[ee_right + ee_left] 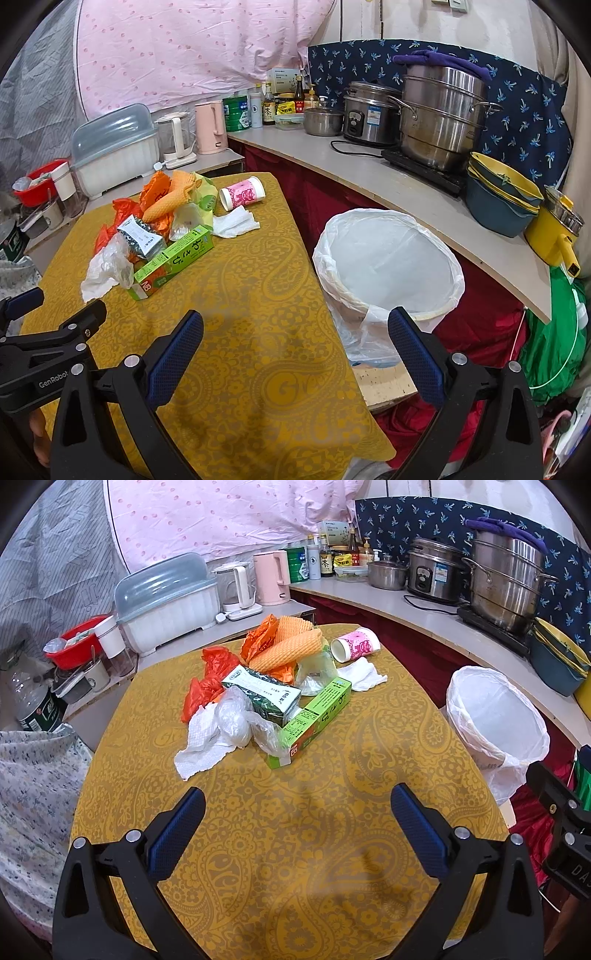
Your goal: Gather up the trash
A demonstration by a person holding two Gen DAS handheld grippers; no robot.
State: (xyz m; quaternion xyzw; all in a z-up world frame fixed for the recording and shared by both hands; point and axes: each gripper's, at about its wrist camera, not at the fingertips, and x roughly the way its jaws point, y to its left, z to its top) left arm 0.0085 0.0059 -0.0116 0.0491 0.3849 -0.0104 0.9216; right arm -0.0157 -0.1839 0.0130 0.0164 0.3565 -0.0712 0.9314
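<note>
Left wrist view: left gripper (297, 805) gapes empty, crumpled trash pile (273, 686) well ahead; right gripper (295, 326) likewise spread beside plastic-lined bin (388, 258).

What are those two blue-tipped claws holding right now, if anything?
Nothing. The left gripper and the right gripper are both open and empty, above the table; the trash pile lies untouched.

Shiny steel, thin plastic, printed cloth
Glossy metal steamer pot (441, 122); crinkled translucent plastic bin liner (388, 254); matt patterned tablecloth (295, 830).
</note>
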